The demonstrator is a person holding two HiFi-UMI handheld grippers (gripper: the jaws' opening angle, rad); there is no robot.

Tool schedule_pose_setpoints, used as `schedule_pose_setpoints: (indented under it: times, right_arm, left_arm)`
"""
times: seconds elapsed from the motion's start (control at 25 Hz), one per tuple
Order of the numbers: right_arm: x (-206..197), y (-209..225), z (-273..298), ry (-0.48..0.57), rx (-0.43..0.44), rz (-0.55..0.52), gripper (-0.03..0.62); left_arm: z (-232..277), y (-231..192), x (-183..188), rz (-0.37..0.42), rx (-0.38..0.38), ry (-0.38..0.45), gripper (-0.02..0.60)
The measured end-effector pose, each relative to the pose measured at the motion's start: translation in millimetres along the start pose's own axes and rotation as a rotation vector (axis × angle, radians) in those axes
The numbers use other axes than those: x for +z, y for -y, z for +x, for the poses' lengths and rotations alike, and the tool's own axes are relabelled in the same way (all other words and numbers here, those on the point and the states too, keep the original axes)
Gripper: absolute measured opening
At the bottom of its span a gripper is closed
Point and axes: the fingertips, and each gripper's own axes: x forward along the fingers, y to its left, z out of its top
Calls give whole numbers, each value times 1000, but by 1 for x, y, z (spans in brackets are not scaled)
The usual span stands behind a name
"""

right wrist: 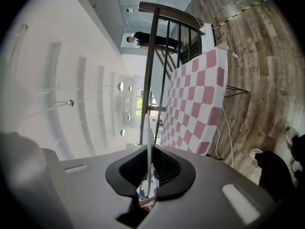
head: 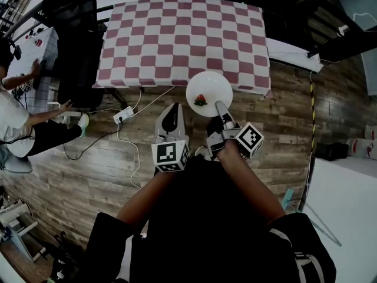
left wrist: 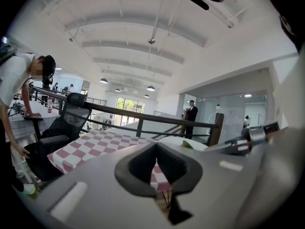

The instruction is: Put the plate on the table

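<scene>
A white plate (head: 209, 87) with a strawberry (head: 201, 100) on it hangs level over the wooden floor, just before the front edge of the table (head: 182, 34) with the red-and-white checked cloth. My right gripper (head: 219, 106) is shut on the plate's near rim. In the right gripper view the plate (right wrist: 148, 142) shows edge-on between the pads. My left gripper (head: 171, 118) is to the left of the plate, shut and empty. From the left gripper view I see the plate (left wrist: 177, 140) to the right, above the table (left wrist: 95, 144).
A black office chair (head: 76, 40) stands at the table's left corner. A seated person (head: 23, 122) is at the far left by a white desk. A power strip (head: 122, 117) and cables lie on the floor. A dark railing (left wrist: 143, 116) runs behind the table.
</scene>
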Motion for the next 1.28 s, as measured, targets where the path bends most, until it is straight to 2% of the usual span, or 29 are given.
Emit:
schedule_pose_setpoints:
  times: [0.44, 0.56, 0.76, 1.12, 1.28]
  right_arm:
    - [6, -13, 52, 21, -17, 7, 17]
    - [3, -19, 71, 22, 1, 7, 17]
    - [0, -25, 100, 36, -39, -27, 17]
    - [-13, -36, 153, 77, -42, 4, 17]
    - [-13, -41, 172, 100, -69, 3, 17]
  left_arm:
    - [42, -35, 19, -4, -3, -3, 9]
    - [55, -50, 24, -9, -4, -1, 9]
    - [76, -73, 30, -8, -30, -13, 9]
    - [110, -113, 38, -10, -85, -43, 9]
    - [124, -131, 46, -6, -97, -41, 9]
